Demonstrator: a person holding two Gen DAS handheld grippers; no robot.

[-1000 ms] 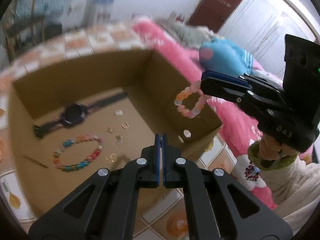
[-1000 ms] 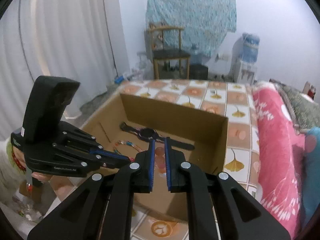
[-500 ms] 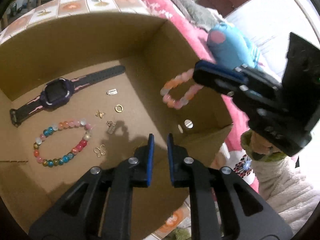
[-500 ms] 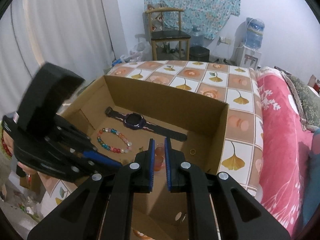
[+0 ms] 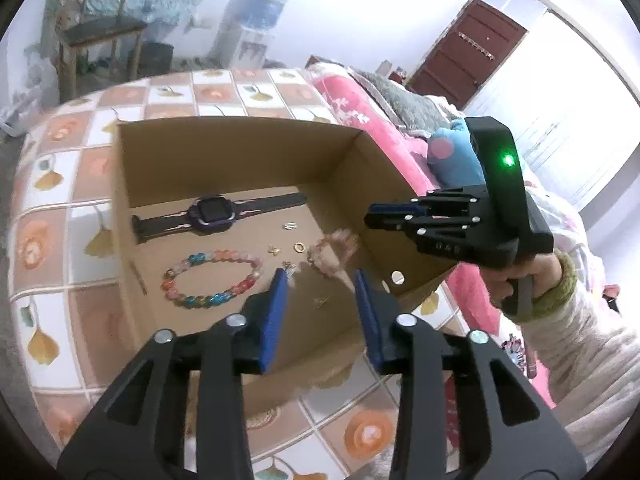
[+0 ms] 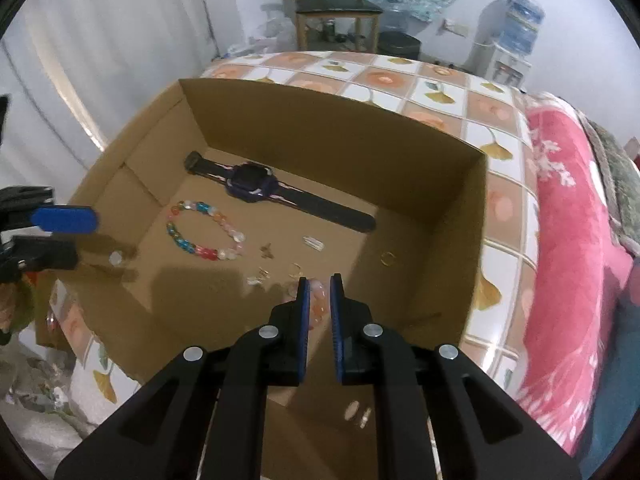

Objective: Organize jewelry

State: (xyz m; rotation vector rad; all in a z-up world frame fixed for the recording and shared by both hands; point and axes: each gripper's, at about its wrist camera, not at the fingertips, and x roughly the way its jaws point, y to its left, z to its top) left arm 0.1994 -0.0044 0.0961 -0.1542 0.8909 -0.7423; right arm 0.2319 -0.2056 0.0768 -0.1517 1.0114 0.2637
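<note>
Your right hand-held gripper (image 6: pixel 319 294) has come down from above the far wall of the cardboard box (image 5: pixel 240 160) into the box itself, carrying the pink bead bracelet (image 6: pixel 316 300). A second ago that bracelet hung in the air over the box edge; now it is low, just above or touching the box floor, blurred in the left wrist view, so you cannot tell which. The jaws are nearly closed, pinching the beads between the blue pads.

Your left hand-held gripper (image 5: pixel 320 300) has just been opening its jaws; they stand partly apart with nothing between them, poised over the near edge of the box.

This looks like the moment of setting the bracelet down, with only the release left.

The bracelet sits at your right gripper's tips, near the small gold ring (image 5: pixel 299 246) and the tiny charms, right of the multicoloured bead bracelet (image 5: pixel 212 280) and in front of the watch (image 5: pixel 212 214).
</note>
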